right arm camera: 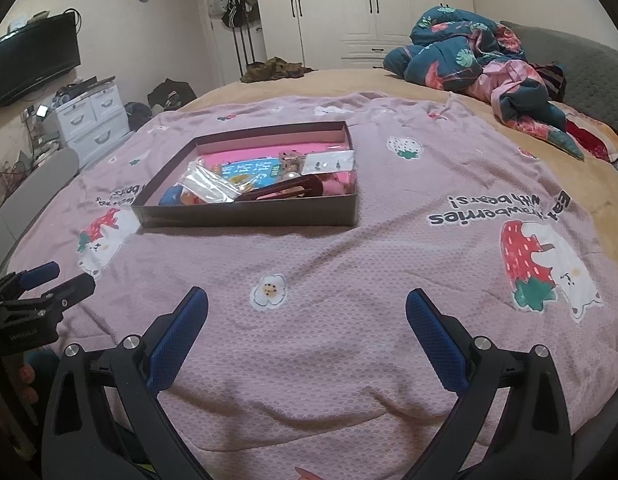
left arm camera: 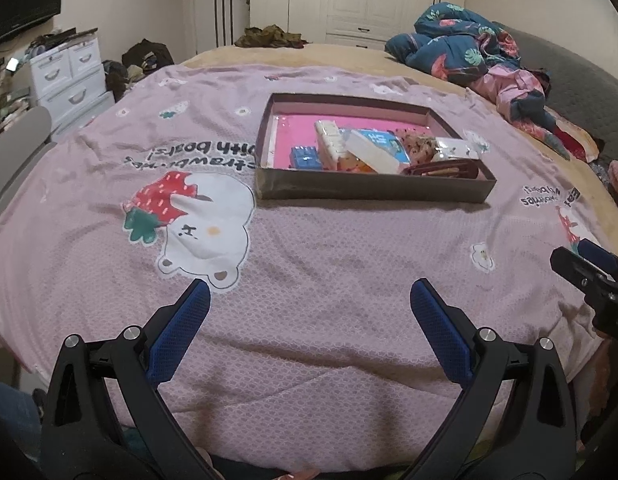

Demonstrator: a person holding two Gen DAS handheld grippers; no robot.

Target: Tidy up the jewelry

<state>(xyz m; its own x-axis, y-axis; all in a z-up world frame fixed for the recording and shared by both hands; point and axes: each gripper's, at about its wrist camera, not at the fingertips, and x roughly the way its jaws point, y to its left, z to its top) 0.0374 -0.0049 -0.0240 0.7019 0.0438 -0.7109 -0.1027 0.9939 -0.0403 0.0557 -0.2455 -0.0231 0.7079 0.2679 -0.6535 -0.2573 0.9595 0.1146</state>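
A brown box [left arm camera: 373, 190] sits in the middle of the pink blanket [left arm camera: 309, 260] on the bed. Inside are little jewelry packs [right arm camera: 329, 164] and a blue card [right arm camera: 251, 171], all jumbled. The left claw [left arm camera: 309, 300] and right claw [right arm camera: 307, 306] are spread wide, holding nothing, near the box.

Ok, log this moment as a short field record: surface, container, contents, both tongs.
surface: pink bear-print blanket spread on a bed
container: shallow dark box, open, pink lining
contents: blue card, white compartment case, clear earring packets, dark red hair clip, all heaped toward the near side
left tongs: open, holding nothing, over the blanket short of the box
right tongs: open, holding nothing, over the blanket short of the box
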